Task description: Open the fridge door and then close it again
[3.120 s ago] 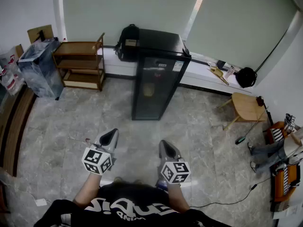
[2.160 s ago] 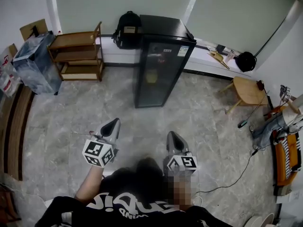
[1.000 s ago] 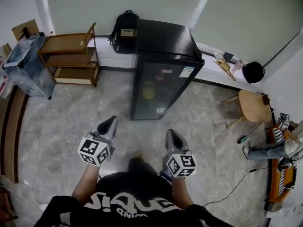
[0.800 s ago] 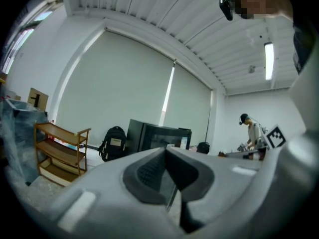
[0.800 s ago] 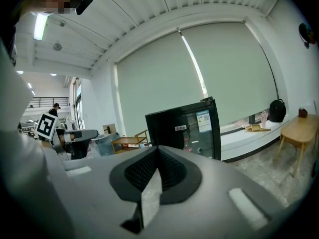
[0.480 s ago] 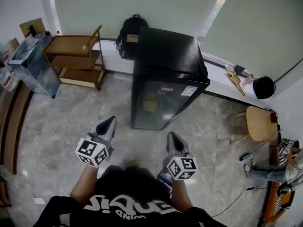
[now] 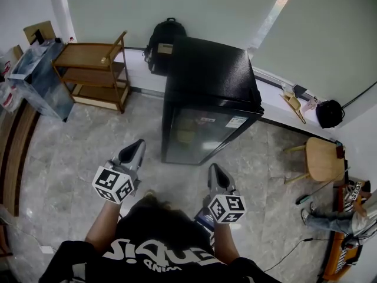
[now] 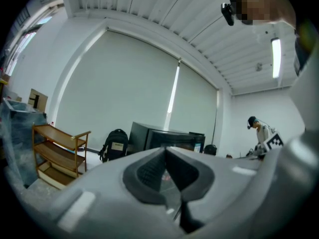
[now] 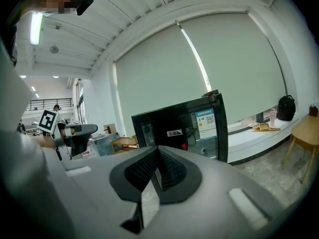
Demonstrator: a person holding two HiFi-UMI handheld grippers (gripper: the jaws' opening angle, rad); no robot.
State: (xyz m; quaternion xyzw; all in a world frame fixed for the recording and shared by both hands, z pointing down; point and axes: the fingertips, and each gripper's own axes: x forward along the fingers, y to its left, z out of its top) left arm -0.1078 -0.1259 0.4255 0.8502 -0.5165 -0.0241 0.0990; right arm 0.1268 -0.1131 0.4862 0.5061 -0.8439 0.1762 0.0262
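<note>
Floor: grey stone tiles [image 7: 76, 140] are being shown across the room in the head view, with the fridge standing on them and both grippers being held over them.
Window blinds: pale blinds [image 7: 177, 5] are being seen drawn down along the wall behind the fridge.
Fridge: the black fridge [image 7: 209, 78] is being seen upright, its back toward the window sill. It is being faced by both grippers and is well apart from them. In the head view it is lying beyond the 2 grippers and between their lines.
Fridge door: the glass door [image 7: 197, 135] is being shown shut, flush with the cabinet and turned toward the person. It is not being touched by either gripper.
Wooden shelf: a 3-tier shelf [image 7: 97, 69] is being seen left of the fridge, against the wall.
Stool: a round wooden stool [image 7: 324, 158] is being seen right of the fridge, apart from it.
Backpack: a black backpack [image 7: 159, 40] is being seen on the sill, just beside the fridge's rear left corner.
Left gripper: the left gripper [image 7: 137, 145] is being held about level, aimed at the fridge. In its own view the 2 jaws are being pressed together with nothing between them, and the fridge [image 8: 164, 136] is being framed just past their tips.
Right gripper: the right gripper [image 7: 213, 170] is being held tilted slightly down. Its 2 jaws are likewise being seen closed and empty, with the fridge [image 9: 184, 126] lying ahead and a little right of the tips.
</note>
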